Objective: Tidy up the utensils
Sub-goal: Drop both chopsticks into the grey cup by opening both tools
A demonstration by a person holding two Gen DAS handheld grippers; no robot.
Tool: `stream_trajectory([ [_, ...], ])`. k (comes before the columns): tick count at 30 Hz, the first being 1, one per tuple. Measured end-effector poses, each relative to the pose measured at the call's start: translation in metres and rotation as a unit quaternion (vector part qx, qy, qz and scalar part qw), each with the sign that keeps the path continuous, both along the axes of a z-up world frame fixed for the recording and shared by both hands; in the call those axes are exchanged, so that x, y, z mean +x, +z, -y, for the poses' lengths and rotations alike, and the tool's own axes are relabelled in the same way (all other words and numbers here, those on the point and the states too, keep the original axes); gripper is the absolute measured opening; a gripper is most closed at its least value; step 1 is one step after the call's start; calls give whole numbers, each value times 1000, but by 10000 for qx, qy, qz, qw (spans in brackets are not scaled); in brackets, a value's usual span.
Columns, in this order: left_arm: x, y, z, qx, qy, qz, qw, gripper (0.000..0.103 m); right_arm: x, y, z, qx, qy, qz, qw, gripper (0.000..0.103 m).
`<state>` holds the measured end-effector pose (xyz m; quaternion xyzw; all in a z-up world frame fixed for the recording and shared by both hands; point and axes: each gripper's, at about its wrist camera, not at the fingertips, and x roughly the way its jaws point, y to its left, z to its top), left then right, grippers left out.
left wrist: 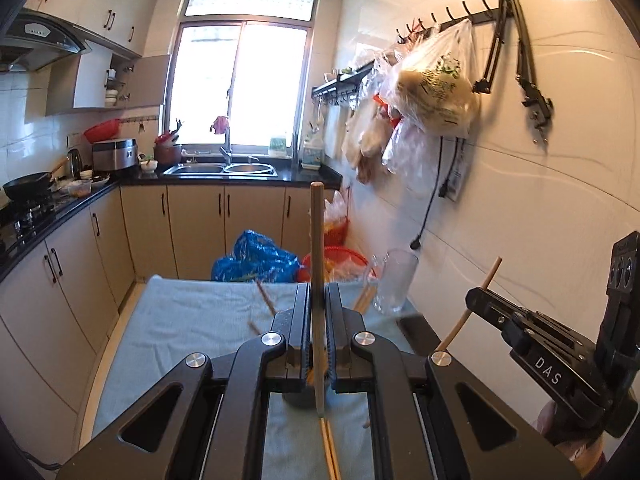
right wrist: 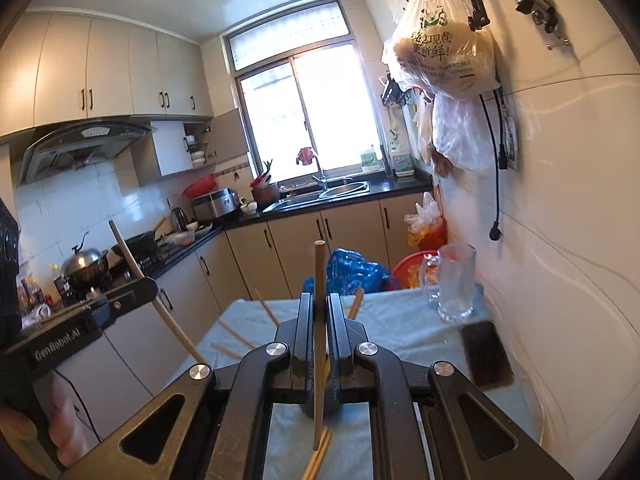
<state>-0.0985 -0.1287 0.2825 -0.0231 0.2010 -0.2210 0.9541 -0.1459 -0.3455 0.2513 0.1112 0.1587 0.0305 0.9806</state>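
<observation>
My left gripper (left wrist: pixel 318 292) is shut on a wooden chopstick (left wrist: pixel 317 240) that stands nearly upright above the blue cloth (left wrist: pixel 192 320). My right gripper (right wrist: pixel 319 300) is shut on another upright chopstick (right wrist: pixel 319 280). Each gripper shows in the other's view, the right one (left wrist: pixel 480 294) and the left one (right wrist: pixel 144 282), each with its chopstick slanted through the jaws. Several loose chopsticks (right wrist: pixel 266 308) lie on the cloth. A clear glass mug (right wrist: pixel 454 284) stands at the cloth's far right and also shows in the left wrist view (left wrist: pixel 394 280).
A dark phone (right wrist: pixel 486 354) lies right of the cloth by the tiled wall (right wrist: pixel 560 220). A blue plastic bag (left wrist: pixel 256 258) and a red basket (left wrist: pixel 340 260) sit beyond the table. Counter, stove and sink run along the left and far walls. Bags hang on the right wall.
</observation>
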Motion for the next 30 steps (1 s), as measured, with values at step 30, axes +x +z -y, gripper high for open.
stream_trajectory([
  [30,94,-53,48,421,162,-569,9974,33,125,-67,23,647,153,-779,9947,27],
])
